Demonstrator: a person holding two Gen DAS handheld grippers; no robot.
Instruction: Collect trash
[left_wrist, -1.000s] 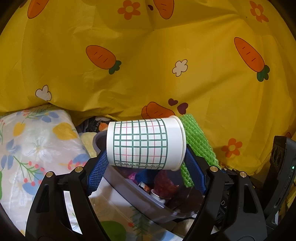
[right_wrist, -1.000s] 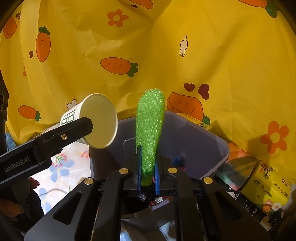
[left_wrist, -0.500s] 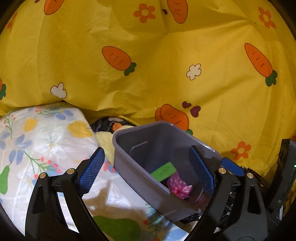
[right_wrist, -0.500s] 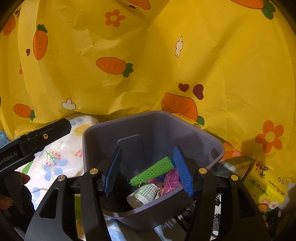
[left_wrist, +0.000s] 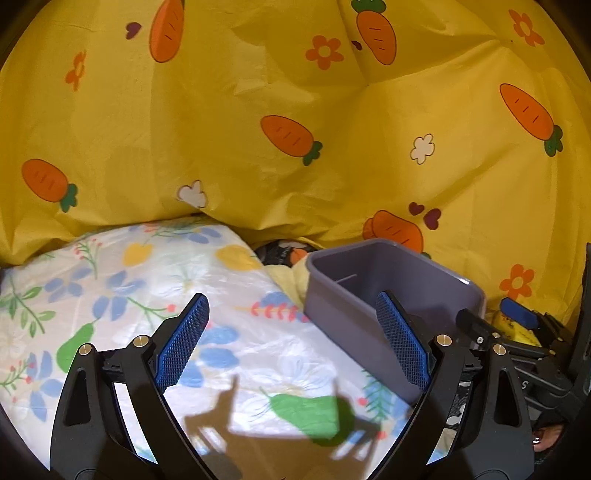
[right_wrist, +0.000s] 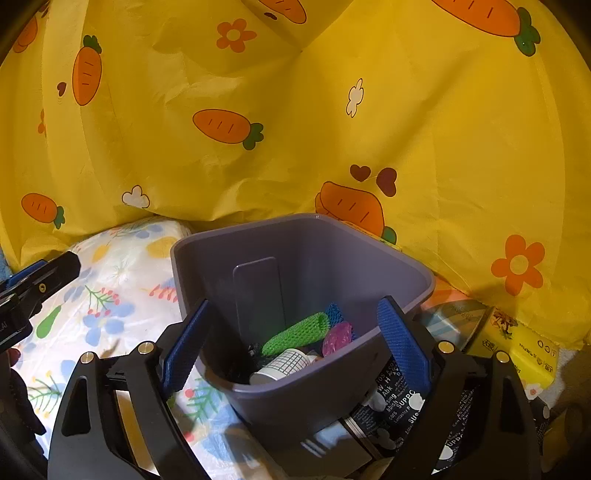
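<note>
**Kid:** Jaws first, on your left side. What do they see?

**Me:** My left gripper (left_wrist: 291, 343) is wide open with nothing in it. Under it is the flowery cloth (left_wrist: 155, 280). The purple bin (left_wrist: 354, 325) sits a little to the right, just past my right blue pad. I see no trash on the cloth from here.

**Kid:** And your right side?

**Me:** My right gripper (right_wrist: 295, 347) is wide open too, holding nothing. It hangs right over the bin (right_wrist: 295, 402) and looks down into it. Inside lie the green foam net (right_wrist: 295, 334), the checked paper cup (right_wrist: 282, 365) on its side, and a pink wrapper (right_wrist: 338, 338). The net's long side runs from low left to high right.

**Kid:** Which hand is closer to the bin?

**Me:** My right one. A yellow packet (right_wrist: 524, 350) sits outside, to the bin's right. I think that side is where my right hand would look next.
</note>
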